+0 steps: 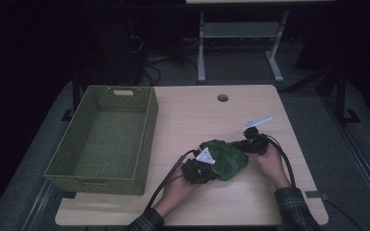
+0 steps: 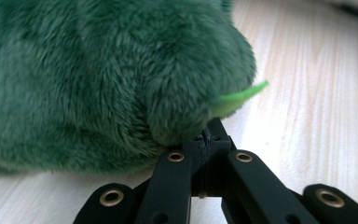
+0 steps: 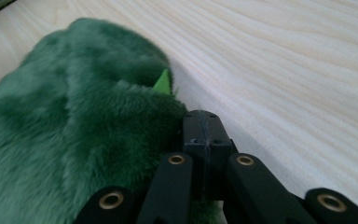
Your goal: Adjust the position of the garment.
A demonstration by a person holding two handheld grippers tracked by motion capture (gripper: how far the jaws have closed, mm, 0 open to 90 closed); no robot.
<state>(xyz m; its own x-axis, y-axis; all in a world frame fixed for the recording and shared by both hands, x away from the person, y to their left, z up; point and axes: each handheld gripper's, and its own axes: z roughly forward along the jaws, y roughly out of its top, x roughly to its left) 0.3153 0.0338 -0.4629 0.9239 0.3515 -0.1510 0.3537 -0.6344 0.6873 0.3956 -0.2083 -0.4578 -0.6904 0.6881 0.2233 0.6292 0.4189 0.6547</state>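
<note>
Jaws of both grippers are closed together. From the high view, the left gripper and right gripper flank a green plush toy on the wooden worktop, right of a green woven basket. Through the left gripper view, shut jaws nose against the plush fur. Through the right gripper view, shut jaws touch the toy beside a light-green felt tab.

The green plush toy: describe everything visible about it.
The green plush toy is a rounded lump of dark green, fuzzy fabric with small lime-green felt points sticking out. It lies on the light wooden table, right of the basket. The left gripper and right gripper, both shut, press against its fur from opposite sides; whether either pinches fabric is unclear.
</note>
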